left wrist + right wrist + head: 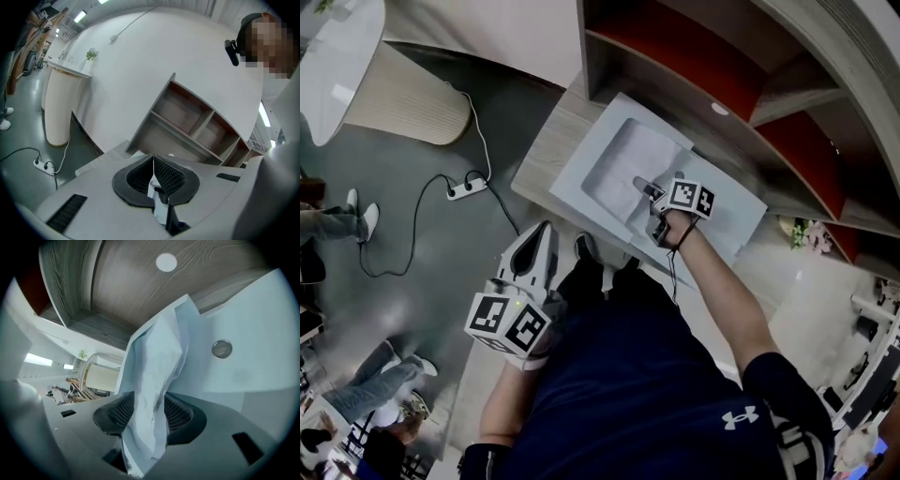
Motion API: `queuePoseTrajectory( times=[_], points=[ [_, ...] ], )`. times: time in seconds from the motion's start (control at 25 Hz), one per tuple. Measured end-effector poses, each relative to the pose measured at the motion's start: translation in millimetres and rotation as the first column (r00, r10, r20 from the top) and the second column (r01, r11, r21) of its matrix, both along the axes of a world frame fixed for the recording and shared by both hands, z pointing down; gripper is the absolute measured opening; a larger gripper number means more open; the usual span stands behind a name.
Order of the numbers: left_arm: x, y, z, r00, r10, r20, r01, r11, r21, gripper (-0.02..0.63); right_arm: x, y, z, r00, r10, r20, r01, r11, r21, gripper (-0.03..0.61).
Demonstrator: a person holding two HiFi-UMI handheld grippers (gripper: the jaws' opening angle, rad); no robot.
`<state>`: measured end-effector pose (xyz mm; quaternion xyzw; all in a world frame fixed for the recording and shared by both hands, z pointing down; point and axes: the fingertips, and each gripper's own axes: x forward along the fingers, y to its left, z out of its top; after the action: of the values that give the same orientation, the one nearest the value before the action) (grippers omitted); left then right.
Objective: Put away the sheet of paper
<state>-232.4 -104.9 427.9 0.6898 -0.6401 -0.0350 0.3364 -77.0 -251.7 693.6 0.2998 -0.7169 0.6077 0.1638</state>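
No words or numbers can be read anywhere. The one brand sign is a white Under Armour logo [733, 417] on the sleeve of the person's dark blue shirt [656, 375], at five o'clock in the head view. Black-and-white square markers cover the cube [508, 323] of the left tool [542, 231] at seven o'clock. The same markers cover the cube [690, 197] of the right tool [646, 187] near one o'clock. They spell nothing.

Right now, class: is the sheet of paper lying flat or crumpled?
Crumpled. The sheet of paper rises in a creased ridge between the open jaws of the right hand-held gripper.
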Motion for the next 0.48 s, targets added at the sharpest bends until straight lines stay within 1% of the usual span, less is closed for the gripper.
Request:
queuePoseTrajectory(
  times=[0.32, 0.4, 0.48],
  points=[
    [47, -13, -6, 0.993, 0.12, 0.014, -0.12, 0.992, 0.03, 0.017, 64, 4, -38, 0.988, 0.128, 0.081, -0.132, 0.99, 0.046, 0.178],
    [64, -18, -6, 0.989, 0.143, 0.021, -0.144, 0.989, 0.036, 0.017, 84, 5, -53, 0.983, 0.145, 0.114, -0.154, 0.985, 0.08, 0.178],
    [80, -23, -8, 0.986, 0.166, 0.028, -0.167, 0.985, 0.046, 0.017, 100, 5, -76, 0.979, 0.143, 0.143, -0.164, 0.976, 0.145, 0.178]
  ],
)
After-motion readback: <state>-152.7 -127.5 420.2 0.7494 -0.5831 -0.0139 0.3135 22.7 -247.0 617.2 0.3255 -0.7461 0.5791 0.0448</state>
